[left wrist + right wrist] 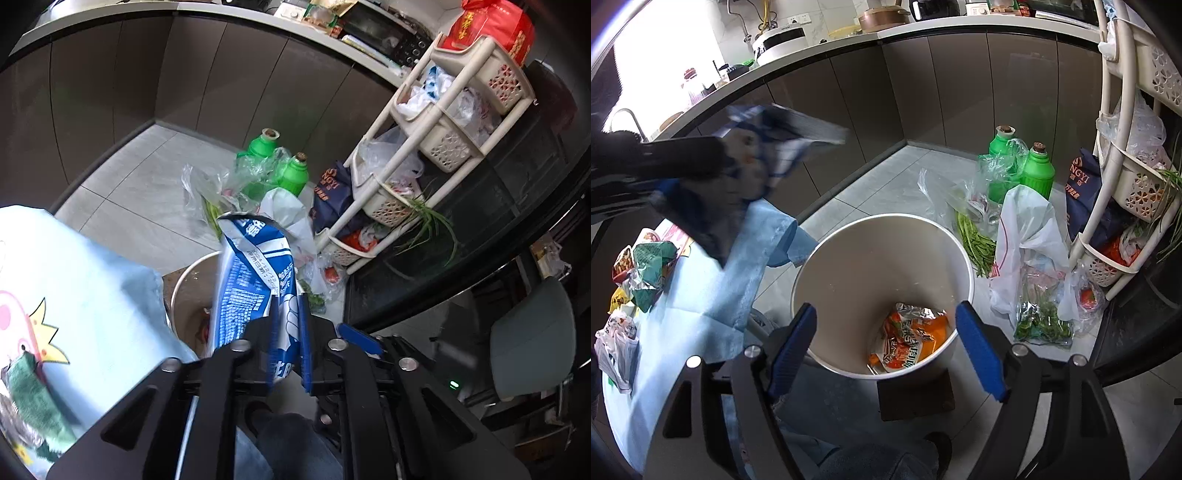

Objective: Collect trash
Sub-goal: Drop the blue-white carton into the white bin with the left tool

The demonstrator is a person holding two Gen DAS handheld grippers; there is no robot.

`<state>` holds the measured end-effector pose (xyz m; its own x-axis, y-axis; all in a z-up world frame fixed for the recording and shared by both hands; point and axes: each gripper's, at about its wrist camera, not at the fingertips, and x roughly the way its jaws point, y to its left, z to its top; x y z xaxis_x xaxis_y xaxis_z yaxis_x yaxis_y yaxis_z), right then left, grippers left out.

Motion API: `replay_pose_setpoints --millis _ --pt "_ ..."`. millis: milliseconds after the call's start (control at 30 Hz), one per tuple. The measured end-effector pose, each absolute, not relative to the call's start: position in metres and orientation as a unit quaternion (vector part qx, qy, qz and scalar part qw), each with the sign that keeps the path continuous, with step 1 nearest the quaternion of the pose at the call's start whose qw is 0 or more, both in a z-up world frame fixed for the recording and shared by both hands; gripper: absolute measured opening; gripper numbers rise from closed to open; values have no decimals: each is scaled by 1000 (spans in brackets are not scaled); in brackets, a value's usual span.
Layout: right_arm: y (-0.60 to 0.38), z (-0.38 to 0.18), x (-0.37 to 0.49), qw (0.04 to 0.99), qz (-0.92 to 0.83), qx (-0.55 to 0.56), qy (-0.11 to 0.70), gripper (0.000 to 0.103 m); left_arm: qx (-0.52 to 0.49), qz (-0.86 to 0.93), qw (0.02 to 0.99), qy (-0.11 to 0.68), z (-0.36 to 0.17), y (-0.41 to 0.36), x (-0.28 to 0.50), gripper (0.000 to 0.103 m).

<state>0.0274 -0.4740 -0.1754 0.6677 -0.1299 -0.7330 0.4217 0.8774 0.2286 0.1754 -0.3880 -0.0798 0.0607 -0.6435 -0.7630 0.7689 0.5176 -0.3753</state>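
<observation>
You are in a kitchen with dark cabinets (960, 85) and a grey tiled floor (879, 184), where a white bin (849, 258) stands beside a worktop draped in pale blue cloth (701, 295). Your left gripper (288, 332) is clamped on a blue-and-white wrapper (251, 273); the wrapper's lower end sits pinched between the fingers and the rest rises ahead of them, above the bin's rim (184, 273). In the right wrist view that gripper and wrapper (783, 136) are blurred, up left of the bin and over the cloth's edge. Your right gripper (886, 343) is spread wide and holds nothing, its blue pads either side of the bin's near rim. An orange wrapper (908, 339) lies at the bin's bottom. More wrappers (646, 269) rest on the cloth, left of the right gripper.
</observation>
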Motion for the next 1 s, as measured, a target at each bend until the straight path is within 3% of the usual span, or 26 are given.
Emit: replay_pose_setpoints --millis 33,100,200,267,400,667,1000 --pt "-474 -176 28 892 -154 193 378 80 65 -486 727 480 -82 -390 176 22" --pt "-475 -177 27 893 -151 194 377 83 69 -480 735 474 -85 -393 178 61" --pt "-474 -177 27 895 -149 189 375 86 60 -461 760 454 -80 -388 181 86" --pt "-473 -176 28 896 -147 188 374 89 49 -448 775 443 -73 -381 182 94" --pt "-468 -168 31 903 -141 180 364 99 39 -428 791 435 -59 -368 183 94" --pt "-443 -123 26 921 -130 146 338 99 32 -382 831 402 -14 -323 164 94" --pt "-386 -47 6 947 -67 121 291 99 -4 -293 881 372 34 -202 120 94"
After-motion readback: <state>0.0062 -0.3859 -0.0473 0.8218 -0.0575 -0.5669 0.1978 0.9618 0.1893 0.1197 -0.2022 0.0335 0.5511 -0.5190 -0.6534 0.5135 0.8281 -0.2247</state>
